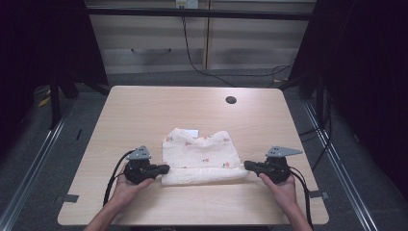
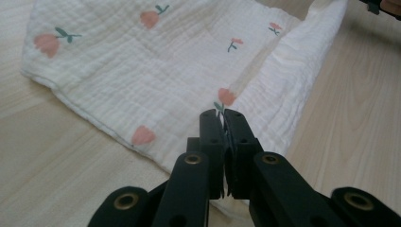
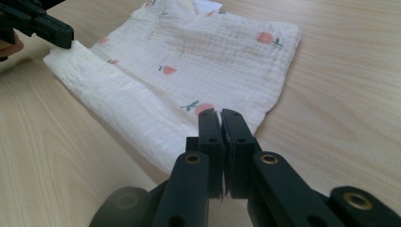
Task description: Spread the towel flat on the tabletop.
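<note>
The white cloth (image 1: pixel 201 156) with small flower prints lies at the centre of the tabletop (image 1: pixel 144 110), its near edge folded into a thick band. I have the left gripper (image 1: pixel 165 169) clamped on that band's left corner and the right gripper (image 1: pixel 248 165) clamped on its right corner, jaws pressed together on the fabric. My worry: if I lift unevenly, one corner could slip free and the fold would fall open. Both hands sit low at the lower part of the frame, grippers pointing inward at each other
</note>
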The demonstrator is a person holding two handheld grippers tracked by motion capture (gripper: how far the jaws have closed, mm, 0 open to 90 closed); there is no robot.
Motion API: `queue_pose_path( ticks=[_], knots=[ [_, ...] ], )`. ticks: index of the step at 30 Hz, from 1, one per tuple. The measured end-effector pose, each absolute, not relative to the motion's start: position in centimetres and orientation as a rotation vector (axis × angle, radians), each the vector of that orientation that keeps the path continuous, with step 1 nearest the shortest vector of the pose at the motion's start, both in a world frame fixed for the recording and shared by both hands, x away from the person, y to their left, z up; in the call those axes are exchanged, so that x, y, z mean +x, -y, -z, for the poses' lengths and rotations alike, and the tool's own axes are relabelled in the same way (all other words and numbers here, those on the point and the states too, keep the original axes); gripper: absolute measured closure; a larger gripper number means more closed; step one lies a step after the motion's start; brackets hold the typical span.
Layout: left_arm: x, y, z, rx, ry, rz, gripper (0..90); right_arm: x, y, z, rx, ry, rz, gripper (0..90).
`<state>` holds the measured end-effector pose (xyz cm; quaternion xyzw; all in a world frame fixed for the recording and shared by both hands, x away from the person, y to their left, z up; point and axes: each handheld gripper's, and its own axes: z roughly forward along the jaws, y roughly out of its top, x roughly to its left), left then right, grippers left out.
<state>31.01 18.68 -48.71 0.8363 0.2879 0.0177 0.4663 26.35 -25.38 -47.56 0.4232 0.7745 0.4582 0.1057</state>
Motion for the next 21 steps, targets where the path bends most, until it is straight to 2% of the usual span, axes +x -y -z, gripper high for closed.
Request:
queue_pose_path(
  ticks=[5, 14, 21],
  knots=[
    [31.1, -19.9, 47.4, 1.960, -0.724, -0.057, 87.4, 26.3, 25.3, 46.9, 1.231, -2.265, -1.376, 87.6],
    [30.9, -20.9, 46.3, 1.904, -0.733, -0.088, 87.4, 25.7, 25.1, 45.9, 1.171, -2.233, -1.450, 87.5],
    [31.6, -21.5, 42.4, 1.810, -0.697, -0.155, 87.5, 26.4, 25.0, 42.8, 1.113, -2.174, -1.509, 88.1]
  ],
)
